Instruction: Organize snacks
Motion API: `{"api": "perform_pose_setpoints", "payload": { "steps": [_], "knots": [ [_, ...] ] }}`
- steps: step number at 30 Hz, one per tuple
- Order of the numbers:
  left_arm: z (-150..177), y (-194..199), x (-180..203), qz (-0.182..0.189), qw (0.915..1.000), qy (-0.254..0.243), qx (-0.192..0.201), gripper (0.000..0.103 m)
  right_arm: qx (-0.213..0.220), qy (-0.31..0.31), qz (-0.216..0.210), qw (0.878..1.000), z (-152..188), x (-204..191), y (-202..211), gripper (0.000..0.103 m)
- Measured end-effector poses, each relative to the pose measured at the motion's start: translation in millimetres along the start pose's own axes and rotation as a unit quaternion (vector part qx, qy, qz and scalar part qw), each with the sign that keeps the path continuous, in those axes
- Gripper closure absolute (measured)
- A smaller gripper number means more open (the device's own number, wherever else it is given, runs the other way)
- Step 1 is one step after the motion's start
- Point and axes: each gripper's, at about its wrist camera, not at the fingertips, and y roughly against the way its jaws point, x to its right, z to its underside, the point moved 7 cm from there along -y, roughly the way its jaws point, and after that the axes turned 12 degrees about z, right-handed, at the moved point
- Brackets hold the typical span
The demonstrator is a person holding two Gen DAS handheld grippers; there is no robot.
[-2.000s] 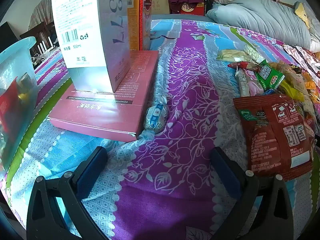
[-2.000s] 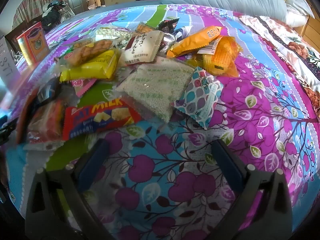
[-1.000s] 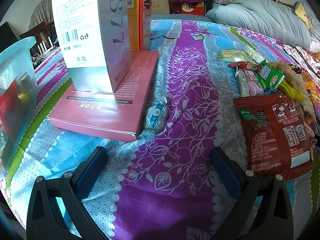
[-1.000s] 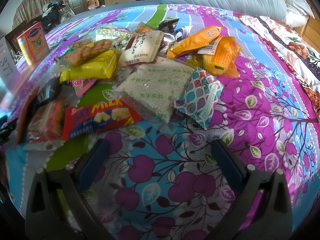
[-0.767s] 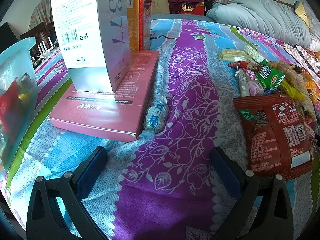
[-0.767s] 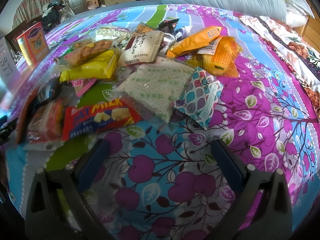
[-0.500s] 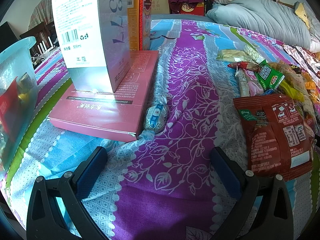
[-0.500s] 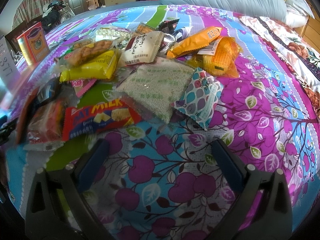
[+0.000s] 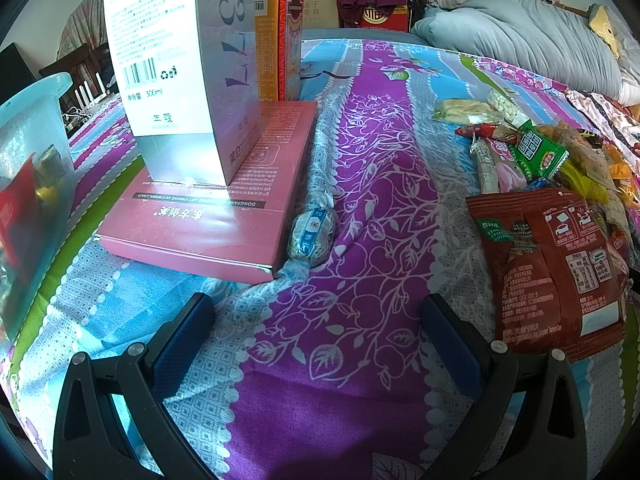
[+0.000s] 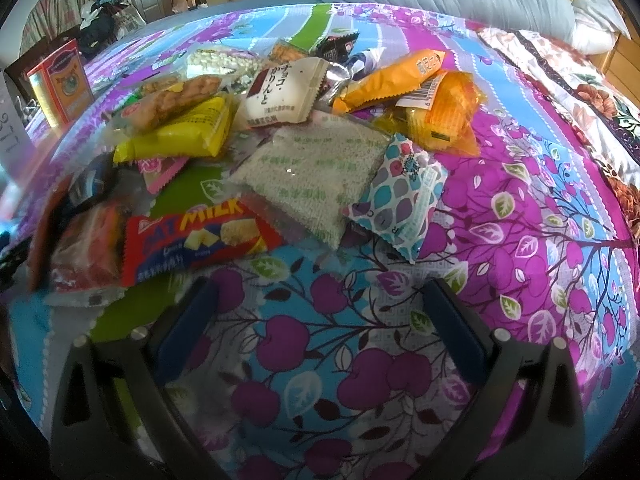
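A heap of snack packets lies on the patterned bedspread. In the right wrist view I see a red oat-milk bar (image 10: 192,240), a pale green grain bag (image 10: 308,168), a dotted blue-and-purple packet (image 10: 400,196), a yellow packet (image 10: 184,132), a white packet with black script (image 10: 286,94) and orange packets (image 10: 400,76). My right gripper (image 10: 316,312) is open just short of them. In the left wrist view a small blue-and-white wrapped candy (image 9: 312,232) lies beside a flat pink box (image 9: 216,200), and a dark red bag (image 9: 548,264) lies at the right. My left gripper (image 9: 316,324) is open, empty.
A tall white box (image 9: 172,64) stands on the pink box, with an orange-red carton (image 9: 280,44) behind. A translucent blue bin (image 9: 28,184) holding packets is at the far left. A grey-blue pillow (image 9: 520,36) and piled clothes lie at the bed's far end.
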Motion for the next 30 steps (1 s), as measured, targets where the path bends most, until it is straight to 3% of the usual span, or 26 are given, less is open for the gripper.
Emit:
{"api": "perform_pose_setpoints", "payload": {
  "steps": [30],
  "knots": [
    [-0.4,1.9,-2.5,0.001,1.0,0.0,0.0,0.0,-0.001,0.0,0.004,1.0,0.7,0.6,-1.0,0.0]
  ]
}}
